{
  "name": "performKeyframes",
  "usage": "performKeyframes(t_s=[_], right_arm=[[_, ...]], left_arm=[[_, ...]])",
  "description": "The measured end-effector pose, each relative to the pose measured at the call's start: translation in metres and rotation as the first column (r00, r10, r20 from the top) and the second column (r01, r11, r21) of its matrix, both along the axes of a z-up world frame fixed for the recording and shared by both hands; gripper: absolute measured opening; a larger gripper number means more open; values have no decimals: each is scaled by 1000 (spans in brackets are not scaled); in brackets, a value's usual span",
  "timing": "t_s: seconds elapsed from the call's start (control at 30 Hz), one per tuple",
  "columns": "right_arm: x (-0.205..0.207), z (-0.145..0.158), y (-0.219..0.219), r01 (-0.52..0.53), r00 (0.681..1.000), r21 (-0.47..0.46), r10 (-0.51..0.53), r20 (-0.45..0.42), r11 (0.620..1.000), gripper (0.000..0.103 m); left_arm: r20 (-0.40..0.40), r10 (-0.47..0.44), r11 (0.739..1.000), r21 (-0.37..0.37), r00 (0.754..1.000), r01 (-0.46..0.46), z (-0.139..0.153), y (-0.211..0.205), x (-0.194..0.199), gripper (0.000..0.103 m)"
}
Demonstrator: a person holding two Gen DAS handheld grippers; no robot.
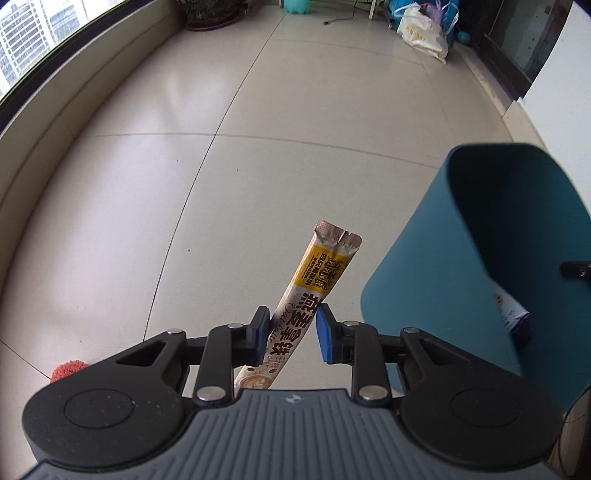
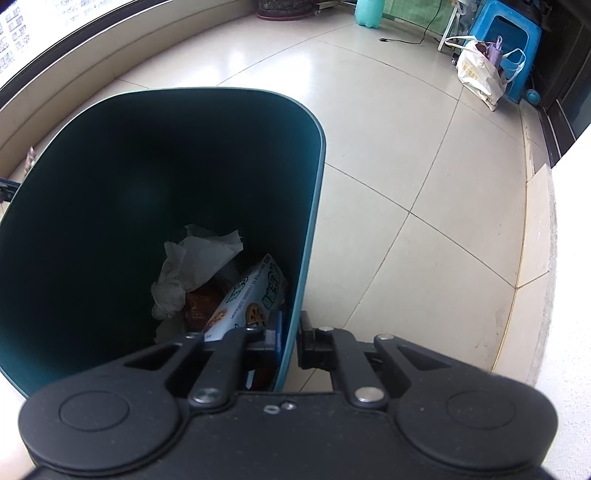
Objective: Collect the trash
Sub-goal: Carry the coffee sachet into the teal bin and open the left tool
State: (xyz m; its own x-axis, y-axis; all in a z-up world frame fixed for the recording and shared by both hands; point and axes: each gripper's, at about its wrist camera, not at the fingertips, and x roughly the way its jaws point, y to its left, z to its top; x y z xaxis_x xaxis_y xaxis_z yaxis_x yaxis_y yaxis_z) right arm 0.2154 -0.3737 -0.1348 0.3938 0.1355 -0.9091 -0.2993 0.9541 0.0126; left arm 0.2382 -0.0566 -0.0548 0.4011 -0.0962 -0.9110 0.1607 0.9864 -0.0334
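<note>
I carry two grippers; my left gripper [image 1: 291, 332] has one coffee stick sachet [image 1: 306, 291] between its blue pads, the jaws closed on its lower half, the sachet slanting up and away with its crimped end uppermost, clear of the floor [image 1: 258, 166]; my right gripper [image 2: 290, 339] has its jaws clamped on the rim of one teal bin [image 2: 310, 206], one finger inside the wall and one outside.

From the left wrist view the bin [image 1: 424, 266] stands just to the right of the sachet, apart from it, its mouth tipped toward me; a corner of one printed packet shows inside its opening.

Looking into the bin from the right wrist view I count three pieces of trash at the bottom: one crumpled white paper [image 2: 192, 266], one blue-and-white biscuit packet [image 2: 251, 299] leaning against the near wall, and one orange-brown wrapper [image 2: 199, 306] partly hidden between the two.

On the floor in the left view lies one red fuzzy ball [image 1: 68, 369], low at the left beside my gripper's body, well apart from the bin.

Far off by the wall I see one white shopping bag [image 2: 476, 74] touching one blue plastic stool [image 2: 506, 40], one pale green bottle-shaped thing [image 2: 369, 13], and one dark cable [image 2: 410, 37] on the tiles.
</note>
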Motion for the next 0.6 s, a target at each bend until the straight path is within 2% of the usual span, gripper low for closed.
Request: performKeyframes(t_s=[0.13,0.3,0.43,0.53,0.6], right_arm=[[2,0,-5,15,1000,28,-15,-7,999,7],[1,0,-6,6,1000,27,-6,1,1000,7],[1,-1,-9,9,1000,42,-9,-1,999,8],[0,0,-11,9,1000,48,-9,-2,999,8],[0,0,-11,6,1000,47,-6,0,999,8]], left_arm=[[61,-34,997,-66,998,38,58,-12,8,26],[128,-94,985,-131,987,111,106,-55,3,26],[120,-169,971,-149,978,187,102,-104,2,26],[91,-217,968,-110,972,226,71,-139,3,26],[71,-214,971,-89,974,220,52,-156,1,26]])
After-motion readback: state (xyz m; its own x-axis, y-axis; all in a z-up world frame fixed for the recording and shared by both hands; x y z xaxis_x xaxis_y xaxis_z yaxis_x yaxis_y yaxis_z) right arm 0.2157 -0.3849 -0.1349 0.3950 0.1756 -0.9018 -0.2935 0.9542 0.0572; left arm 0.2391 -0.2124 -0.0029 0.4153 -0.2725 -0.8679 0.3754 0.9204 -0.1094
